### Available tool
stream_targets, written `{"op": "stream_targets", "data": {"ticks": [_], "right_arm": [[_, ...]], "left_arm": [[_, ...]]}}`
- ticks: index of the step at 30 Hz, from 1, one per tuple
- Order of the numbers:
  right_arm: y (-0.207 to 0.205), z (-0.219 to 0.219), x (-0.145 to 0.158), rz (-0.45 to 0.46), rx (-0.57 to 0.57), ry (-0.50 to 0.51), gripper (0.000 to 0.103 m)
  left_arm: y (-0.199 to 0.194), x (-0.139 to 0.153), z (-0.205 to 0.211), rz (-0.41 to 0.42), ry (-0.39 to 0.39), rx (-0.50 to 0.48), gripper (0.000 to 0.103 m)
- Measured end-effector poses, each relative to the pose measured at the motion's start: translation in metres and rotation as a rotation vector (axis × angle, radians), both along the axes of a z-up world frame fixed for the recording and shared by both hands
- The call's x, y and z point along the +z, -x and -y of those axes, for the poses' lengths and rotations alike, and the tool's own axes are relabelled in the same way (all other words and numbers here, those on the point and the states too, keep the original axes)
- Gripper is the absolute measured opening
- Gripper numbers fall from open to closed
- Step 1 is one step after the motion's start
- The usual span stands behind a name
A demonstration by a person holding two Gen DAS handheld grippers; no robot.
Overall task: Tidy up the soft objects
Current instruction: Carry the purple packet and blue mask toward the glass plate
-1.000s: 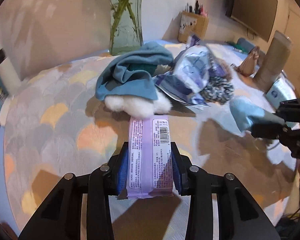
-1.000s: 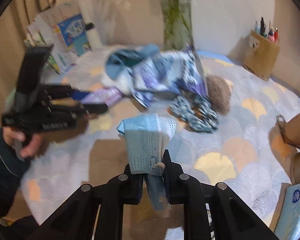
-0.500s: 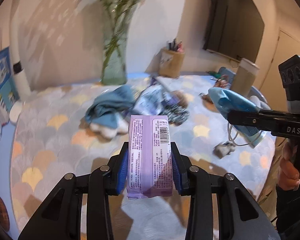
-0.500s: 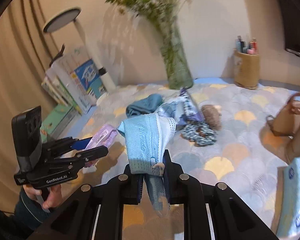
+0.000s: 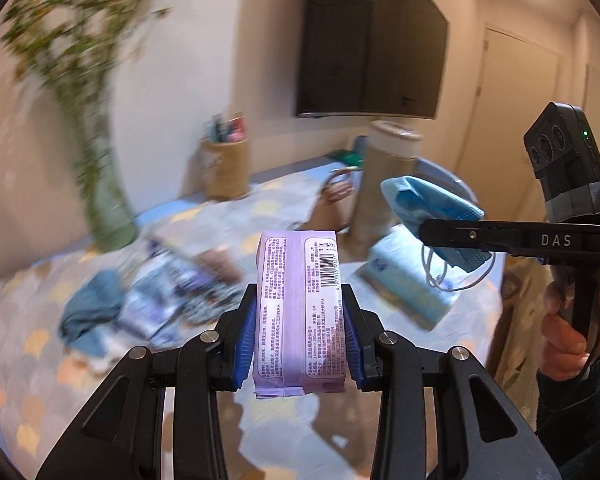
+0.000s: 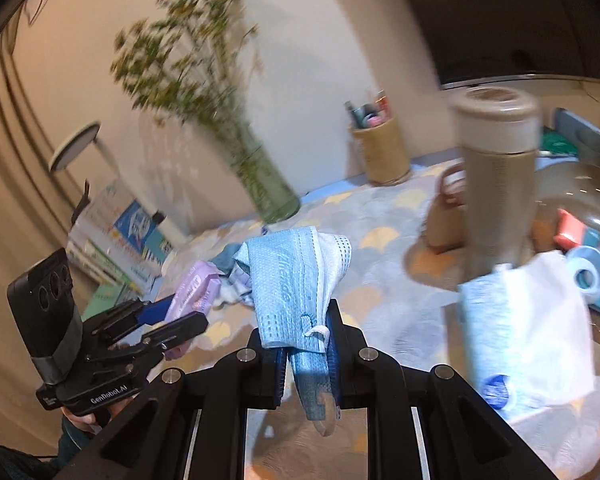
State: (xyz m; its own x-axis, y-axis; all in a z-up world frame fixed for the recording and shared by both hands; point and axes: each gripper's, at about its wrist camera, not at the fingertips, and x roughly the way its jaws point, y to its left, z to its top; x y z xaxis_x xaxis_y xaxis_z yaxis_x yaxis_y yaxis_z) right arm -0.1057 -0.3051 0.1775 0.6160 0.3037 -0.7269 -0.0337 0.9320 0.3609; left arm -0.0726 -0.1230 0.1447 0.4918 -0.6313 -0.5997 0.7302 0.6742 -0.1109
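Left wrist view: desk [image 5: 32, 344] under a scalloped cloth carries a blurred heap of soft things [image 5: 148, 304]. Above it, left tongs [image 5: 300, 320] pinch a purple tissue pack [image 5: 298, 312]; right tongs [image 6: 306, 340] pinch a folded blue face mask [image 6: 292, 276].

- Home, prob. living rm or bedroom: big dark flat TV [image 5: 370, 40] on cream wall.
- Green glass vase w/ leafy stems [image 6: 266, 184] at wall, woven pen holder [image 6: 382, 152] beside.
- Counter w/ scallop-pattern pastel cloth [image 6: 384, 220].
- Beige curtain [image 6: 4, 160], white round-head lamp [image 6: 76, 146], closed door [image 5: 512, 100].
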Motion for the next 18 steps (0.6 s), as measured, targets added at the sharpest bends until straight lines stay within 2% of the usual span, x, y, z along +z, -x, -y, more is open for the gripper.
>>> {"op": "stream_targets", "data": {"ticks": [10,16,18], "right_arm": [[0.039,0.099,0.037,0.079,-0.236,0.034,0.016],[0.040,0.166,0.040,0.068,-0.416,0.004,0.016],[0.037,0.184,0.041,0.057,-0.467,0.013,0.016]], "left_arm": [[0.014,0.014,0.105,0.039,-0.017,-0.178,0.035],[0.013,0.015,0.167,0.027,-0.022,-0.256,0.035],[0.015,0.014,0.190,0.031,-0.047,-0.299,0.035]]}}
